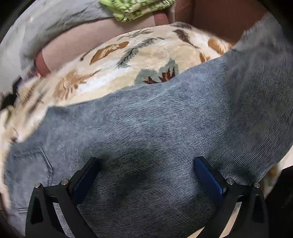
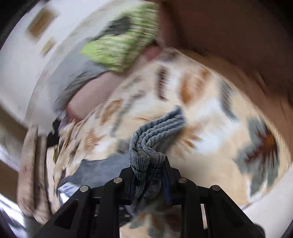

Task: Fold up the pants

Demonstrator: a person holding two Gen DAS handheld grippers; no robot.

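A cream plush blanket with leaf print (image 1: 113,73) fills mid-frame; a green patterned folded cloth (image 1: 131,9) lies upper centre beside grey crumpled fabric (image 1: 55,20)

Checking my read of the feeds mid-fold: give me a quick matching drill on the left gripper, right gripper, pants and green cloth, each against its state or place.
Column 1:
1. left gripper
2. right gripper
3. pants
4. green patterned cloth

Column 2:
A. folded, lying at the far end of the bed
B. open, jaws spread wide over blue-grey fabric
C. spread across the leaf-print blanket
D. shut on a bunched piece of ribbed fabric

Pairs: 1-B, 2-D, 3-C, 4-A
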